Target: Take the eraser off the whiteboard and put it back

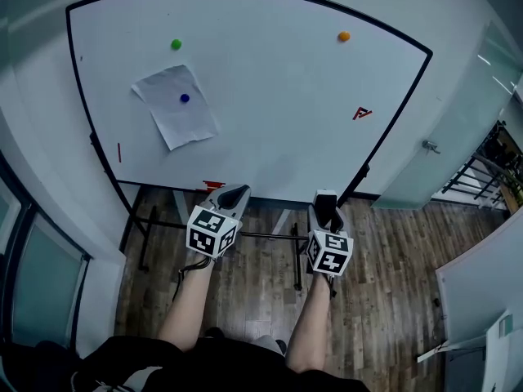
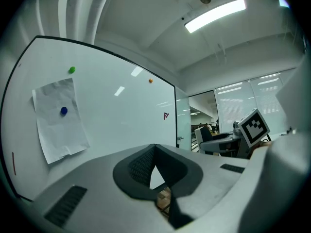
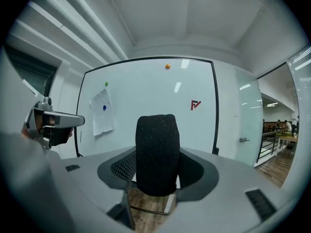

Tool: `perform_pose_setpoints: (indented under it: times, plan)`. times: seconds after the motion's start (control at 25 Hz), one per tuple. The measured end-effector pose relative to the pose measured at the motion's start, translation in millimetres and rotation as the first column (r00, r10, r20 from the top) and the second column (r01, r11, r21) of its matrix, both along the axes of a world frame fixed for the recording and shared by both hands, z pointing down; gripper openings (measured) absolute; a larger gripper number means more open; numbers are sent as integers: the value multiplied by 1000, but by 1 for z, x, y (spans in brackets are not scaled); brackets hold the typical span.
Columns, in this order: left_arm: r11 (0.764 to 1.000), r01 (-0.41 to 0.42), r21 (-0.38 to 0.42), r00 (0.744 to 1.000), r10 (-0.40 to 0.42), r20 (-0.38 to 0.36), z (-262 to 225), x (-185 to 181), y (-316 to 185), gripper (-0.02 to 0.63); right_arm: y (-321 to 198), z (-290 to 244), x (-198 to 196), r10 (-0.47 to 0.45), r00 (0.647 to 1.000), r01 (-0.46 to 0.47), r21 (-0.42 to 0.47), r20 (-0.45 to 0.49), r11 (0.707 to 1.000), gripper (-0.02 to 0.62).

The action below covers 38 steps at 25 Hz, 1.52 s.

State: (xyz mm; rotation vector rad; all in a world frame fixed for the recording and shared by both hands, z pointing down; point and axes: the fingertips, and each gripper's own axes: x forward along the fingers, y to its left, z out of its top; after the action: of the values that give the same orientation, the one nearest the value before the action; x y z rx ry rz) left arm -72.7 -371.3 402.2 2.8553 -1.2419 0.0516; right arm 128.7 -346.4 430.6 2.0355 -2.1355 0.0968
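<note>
The whiteboard stands ahead of me on a wheeled frame. A black felt eraser sits upright between the jaws of my right gripper, which is shut on it and held level, some way short of the board. From the head view the eraser shows as a dark block at that gripper's tip, below the board's lower edge. My left gripper is alongside, its jaws meeting at a point with nothing in them. Neither gripper touches the board.
A paper sheet hangs on the board under a blue magnet. Green and orange magnets and a red logo are also on it. The stand's legs rest on wood flooring. A glass door is to the right.
</note>
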Motion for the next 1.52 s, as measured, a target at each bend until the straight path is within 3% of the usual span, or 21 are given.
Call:
perform_pose_setpoints:
  times: [0.32,0.88,1.52]
  plan:
    - [999,37,-12,999,-38,-31,5,-35,4,18,8,-4,-23,7,1000,-7,-1,-21,1000,242]
    - [999,35,-28,999,-35,-11,16,-51,-11,18,-20,3,-31,-6,1000,6,5,-4,1000,242]
    - [999,-39,-20,999,40,35,19,5,-97,18,-105,2,15,39,999,-40,29,29,999,242]
